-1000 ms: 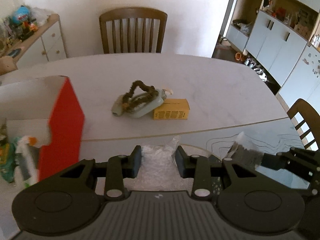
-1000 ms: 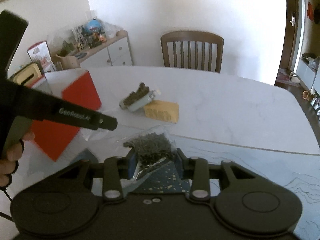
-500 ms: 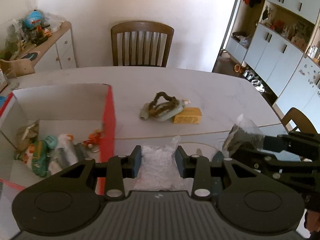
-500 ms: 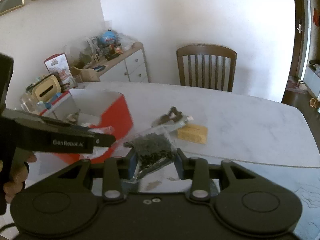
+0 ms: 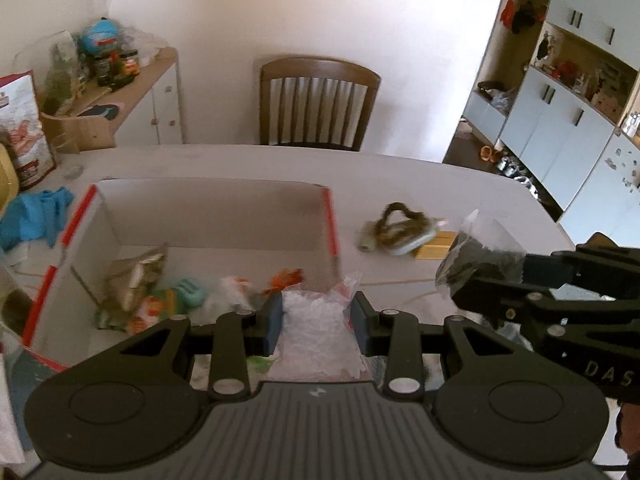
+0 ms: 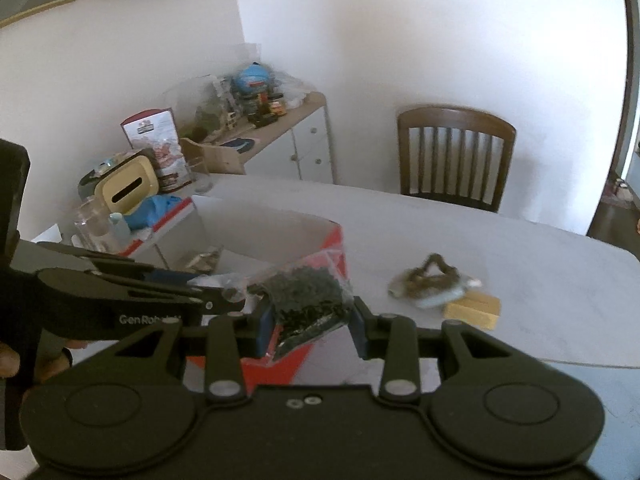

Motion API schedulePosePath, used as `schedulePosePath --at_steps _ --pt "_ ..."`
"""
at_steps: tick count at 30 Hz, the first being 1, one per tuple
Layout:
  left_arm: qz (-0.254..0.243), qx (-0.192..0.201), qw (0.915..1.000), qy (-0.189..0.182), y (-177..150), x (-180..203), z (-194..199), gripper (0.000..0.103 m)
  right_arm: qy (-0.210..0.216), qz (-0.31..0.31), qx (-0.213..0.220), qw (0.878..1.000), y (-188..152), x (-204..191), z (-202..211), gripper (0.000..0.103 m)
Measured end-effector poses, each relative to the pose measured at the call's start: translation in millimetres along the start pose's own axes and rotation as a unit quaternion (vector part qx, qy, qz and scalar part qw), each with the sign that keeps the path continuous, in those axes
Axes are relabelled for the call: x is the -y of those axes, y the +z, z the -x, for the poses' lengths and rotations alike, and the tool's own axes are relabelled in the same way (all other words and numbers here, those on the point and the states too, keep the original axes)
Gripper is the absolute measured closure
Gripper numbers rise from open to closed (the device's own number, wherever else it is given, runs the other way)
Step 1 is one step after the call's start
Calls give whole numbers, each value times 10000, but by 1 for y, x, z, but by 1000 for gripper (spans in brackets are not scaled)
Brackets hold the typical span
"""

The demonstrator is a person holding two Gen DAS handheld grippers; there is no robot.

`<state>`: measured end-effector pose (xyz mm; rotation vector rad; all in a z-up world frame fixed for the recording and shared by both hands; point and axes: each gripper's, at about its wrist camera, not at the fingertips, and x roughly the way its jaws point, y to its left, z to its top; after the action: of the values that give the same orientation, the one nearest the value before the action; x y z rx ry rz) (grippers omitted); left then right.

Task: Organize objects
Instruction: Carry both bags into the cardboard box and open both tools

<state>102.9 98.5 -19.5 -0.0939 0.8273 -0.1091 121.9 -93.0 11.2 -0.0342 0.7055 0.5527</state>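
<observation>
My left gripper is shut on a clear bag of white bits and holds it over the near edge of an open red-and-white box. The box holds several packets. My right gripper is shut on a clear bag of dark bits, held above the box's right corner; that bag also shows in the left wrist view. A grey pouch with a brown cord and a yellow box lie on the white table.
A wooden chair stands behind the table. A sideboard with clutter is at the far left. A blue cloth, a glass and a beige tin sit left of the box. Cabinets stand at the right.
Both grippers have risen and moved left with their bags, from the table's near edge to above the open box. The box's inside has come into view.
</observation>
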Motion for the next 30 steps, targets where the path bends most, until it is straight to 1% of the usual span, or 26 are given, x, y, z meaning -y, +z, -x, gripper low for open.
schedulePosePath --at_steps 5,9,12,16,20,24,30 --pt "0 8 9999 120 2 -34 1 67 23 57 -48 10000 11 -22 -17 66" --pt "42 -47 9997 218 4 -61 -4 67 37 -20 -149 9999 17 -31 -34 66" --pt "-3 -91 9995 297 7 -77 -10 67 -4 -33 -203 9998 21 -36 -46 66" --pt "-47 -126 9991 396 12 -94 -20 67 -114 96 -258 9996 25 -45 -65 66" --pt "-43 -169 9989 430 19 -106 -34 67 -226 268 -365 9987 26 -55 -86 66" --pt "-113 -156 9989 433 28 -111 -45 67 -274 537 -472 9971 23 -69 -104 66" --pt "-181 -204 9991 339 40 -110 -68 67 -212 749 -683 9946 12 -86 -122 66"
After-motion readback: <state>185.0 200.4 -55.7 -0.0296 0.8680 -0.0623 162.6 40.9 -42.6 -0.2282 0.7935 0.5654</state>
